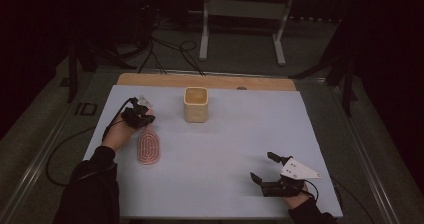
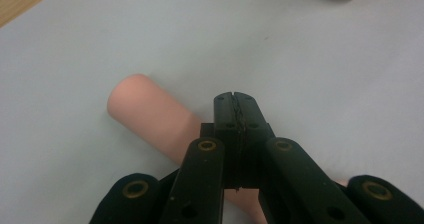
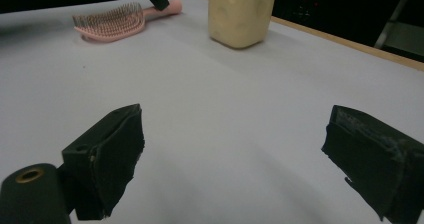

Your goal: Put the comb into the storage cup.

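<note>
My bench [image 1: 215,149] spreads grey-white beneath me. The cream cup [image 1: 195,104] stands at its far middle. The pink hairbrush [image 1: 148,146] lies on the left, bristles up, handle pointing far. My left claw [image 1: 145,115] sits over that handle, jaws closed together, gripping nothing. My right claw [image 1: 264,168] hovers near right, jaws wide apart and empty.

The brush [image 1: 149,147] looks like smooth matt pink plastic, its handle [image 2: 150,115] plain and its bristles [image 3: 111,17] fine and stiff. The cream cup [image 1: 196,104] seems dimpled and matt, perhaps ceramic. A smooth matt pale sheet [image 1: 225,149] covers the wooden table [image 1: 150,79].
</note>
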`<action>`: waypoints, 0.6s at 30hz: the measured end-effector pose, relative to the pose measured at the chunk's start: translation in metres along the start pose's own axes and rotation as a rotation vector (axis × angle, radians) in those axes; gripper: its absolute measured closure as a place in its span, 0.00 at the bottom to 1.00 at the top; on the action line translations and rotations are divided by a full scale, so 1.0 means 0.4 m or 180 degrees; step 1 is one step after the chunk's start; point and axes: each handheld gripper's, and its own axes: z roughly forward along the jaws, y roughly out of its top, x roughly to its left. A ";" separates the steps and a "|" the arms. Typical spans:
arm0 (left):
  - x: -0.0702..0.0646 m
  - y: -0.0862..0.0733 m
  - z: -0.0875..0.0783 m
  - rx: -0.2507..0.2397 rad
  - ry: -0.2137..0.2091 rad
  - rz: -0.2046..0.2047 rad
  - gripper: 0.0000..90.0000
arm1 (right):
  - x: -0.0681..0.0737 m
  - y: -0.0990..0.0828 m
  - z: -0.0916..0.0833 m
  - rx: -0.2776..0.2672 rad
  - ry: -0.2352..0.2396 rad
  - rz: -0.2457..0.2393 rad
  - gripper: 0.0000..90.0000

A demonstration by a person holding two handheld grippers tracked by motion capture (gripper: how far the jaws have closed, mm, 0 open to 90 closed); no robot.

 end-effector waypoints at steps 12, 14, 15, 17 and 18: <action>0.042 -0.047 -0.033 0.0111 0.0164 -0.0049 1.00 | 0.001 0.000 0.001 -0.0003 0.0005 0.0013 0.10; 0.049 -0.057 -0.036 0.0124 0.0175 -0.0076 1.00 | 0.000 0.001 0.002 -0.0003 0.0002 0.0014 0.10; 0.052 -0.061 -0.038 0.0139 0.0183 -0.0092 1.00 | 0.000 0.000 0.002 0.0004 0.0005 0.0007 0.10; 0.055 -0.068 -0.040 0.0188 0.0199 -0.0081 1.00 | 0.002 0.000 0.002 0.0008 0.0006 0.0003 0.10; 0.056 -0.072 -0.043 0.0205 0.0207 -0.0081 1.00 | 0.001 0.001 0.001 0.0002 0.0007 0.0008 0.10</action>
